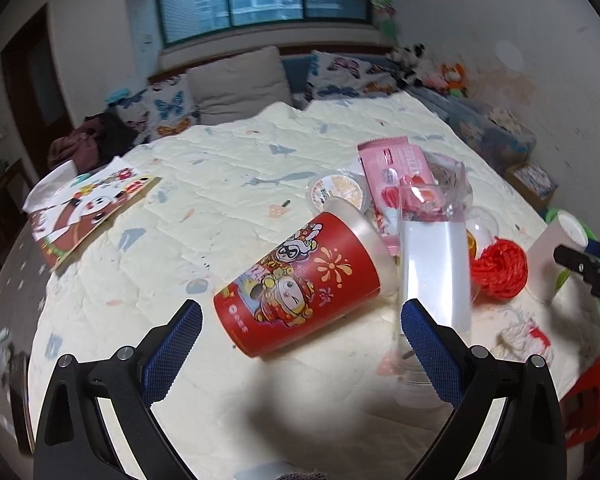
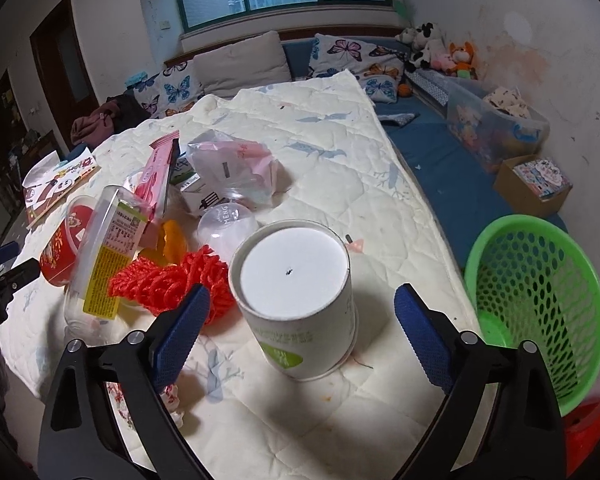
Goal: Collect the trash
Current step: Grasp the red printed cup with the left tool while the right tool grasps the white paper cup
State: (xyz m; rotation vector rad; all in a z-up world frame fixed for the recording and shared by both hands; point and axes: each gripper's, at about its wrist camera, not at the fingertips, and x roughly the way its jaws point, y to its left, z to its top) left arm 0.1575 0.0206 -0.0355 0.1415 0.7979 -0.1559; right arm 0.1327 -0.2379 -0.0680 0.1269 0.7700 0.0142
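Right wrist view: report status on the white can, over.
Both tools open, nothing held. Right tool straddles the upright white can, fingers clear of it. Red yarn touches the left finger. Green basket sits right.

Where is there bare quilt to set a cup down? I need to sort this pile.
Bare quilt lies between the picture book and the red cup, and beyond the white canister toward the pillows. Crowded around the red yarn and wrappers.
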